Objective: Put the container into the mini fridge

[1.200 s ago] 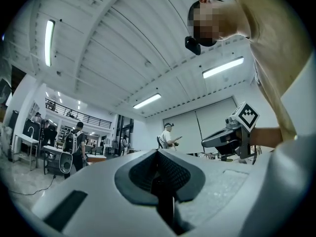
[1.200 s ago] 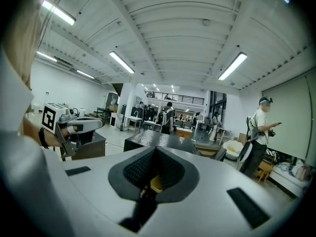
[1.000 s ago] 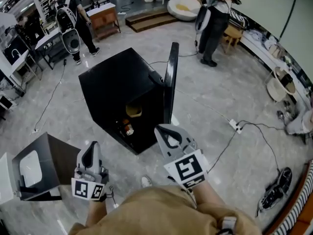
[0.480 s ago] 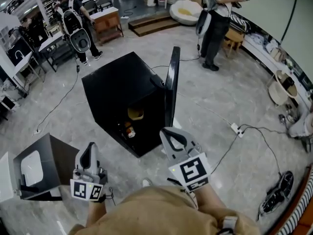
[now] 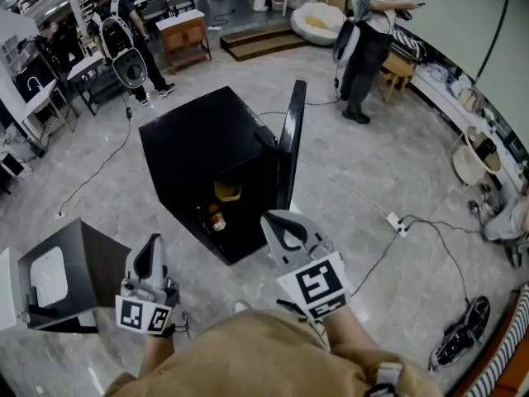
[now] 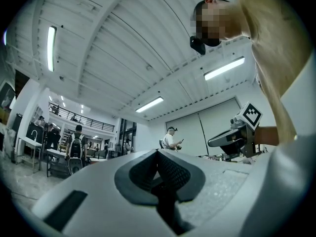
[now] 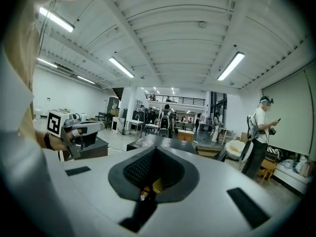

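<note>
**Container inside the fridge, door open, both my grippers empty.**

I judge the placing step done. The yellow container (image 5: 227,191) sits on the upper level inside the black mini fridge (image 5: 198,147), above a small bottle or can (image 5: 216,219) with orange on it on the lower level. The door (image 5: 290,139) stands wide open on the right. My left gripper (image 5: 150,251) and right gripper (image 5: 277,224) hover in front of the fridge, touching nothing, each with its jaws clenched together and nothing between them. What remains, I think, is closing the door. That calls for bringing the right gripper round to the door's far face and pushing it leftward until it seats. I can read no brand or label. The fridge is plain black, the bottle's print is too small, and the only marks are the black-and-white square codes on the gripper cubes.
</note>
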Tool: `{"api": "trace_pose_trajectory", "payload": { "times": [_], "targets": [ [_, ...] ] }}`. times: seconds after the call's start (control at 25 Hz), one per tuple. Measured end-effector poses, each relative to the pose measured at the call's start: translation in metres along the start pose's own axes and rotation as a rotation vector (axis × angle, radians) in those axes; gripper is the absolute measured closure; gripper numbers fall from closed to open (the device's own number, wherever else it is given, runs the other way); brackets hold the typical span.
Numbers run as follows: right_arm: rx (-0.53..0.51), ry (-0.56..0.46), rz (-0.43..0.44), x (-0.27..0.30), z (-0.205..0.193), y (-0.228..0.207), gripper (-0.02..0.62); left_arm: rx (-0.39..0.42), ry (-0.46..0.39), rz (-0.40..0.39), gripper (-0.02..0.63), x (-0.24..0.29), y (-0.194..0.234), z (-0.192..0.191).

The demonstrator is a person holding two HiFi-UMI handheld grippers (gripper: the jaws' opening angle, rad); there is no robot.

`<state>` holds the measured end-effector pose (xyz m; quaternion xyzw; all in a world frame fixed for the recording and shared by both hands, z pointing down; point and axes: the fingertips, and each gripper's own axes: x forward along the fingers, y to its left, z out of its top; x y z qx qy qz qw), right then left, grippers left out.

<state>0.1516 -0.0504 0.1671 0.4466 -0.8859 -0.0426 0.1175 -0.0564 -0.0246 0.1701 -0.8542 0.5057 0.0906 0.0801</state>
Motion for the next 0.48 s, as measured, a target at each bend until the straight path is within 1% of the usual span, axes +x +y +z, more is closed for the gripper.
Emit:
{"api": "trace_pose_trajectory", "payload": {
  "times": [0.2,0.48],
  "targets": [
    [-0.012,-0.011,0.008,0.003,0.008,-0.001,0.594,0.005,0.000,0.016,0.604,-0.001,0.008,0.003],
    [-0.006,-0.018,0.008,0.008,0.012,-0.005,0.594,0.002,0.000,0.015,0.604,0.006,0.011,0.000]
  ]
}}
